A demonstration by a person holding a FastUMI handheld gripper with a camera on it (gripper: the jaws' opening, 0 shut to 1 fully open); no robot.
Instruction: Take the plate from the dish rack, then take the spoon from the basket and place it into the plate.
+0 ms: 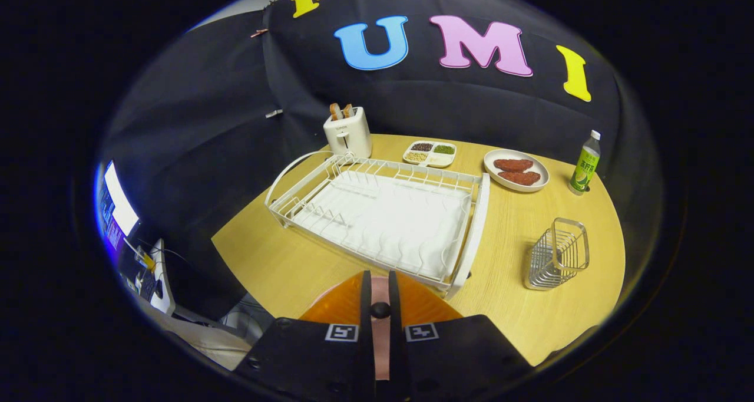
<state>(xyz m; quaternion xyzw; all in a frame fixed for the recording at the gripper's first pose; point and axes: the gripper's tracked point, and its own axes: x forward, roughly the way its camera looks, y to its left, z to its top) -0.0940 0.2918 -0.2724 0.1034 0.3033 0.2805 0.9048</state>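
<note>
the gripper [380, 290] has its two fingers close together with a pink handle running up the narrow gap between them, and a dark bump sits on that handle near the tips. this looks like the spoon [380, 331], clamped between the fingers, though its bowl end is hard to make out. directly under and ahead of the fingers lies an orange plate [341, 307], resting on the table [277, 260] just in front of the rack's near corner.

the rack [383, 213] is white and holds no dishes, so the plate seems to be out of it already. the wire basket [556, 254], well to the right of the rack, looks empty too, which fits the spoon being in the grip.

so, judging from how things lie, the first two steps are done: plate on the table, spoon out of the basket. what is left is the last bit, lowering the spoon onto the plate and letting go. the fingers are already over the plate, so that should be a short drop.

beyond the rack stand a toaster [347, 132], a divided tray [429, 152], a dish with two reddish pieces [516, 170] and a bottle [585, 165], none of them part of the job.
</note>
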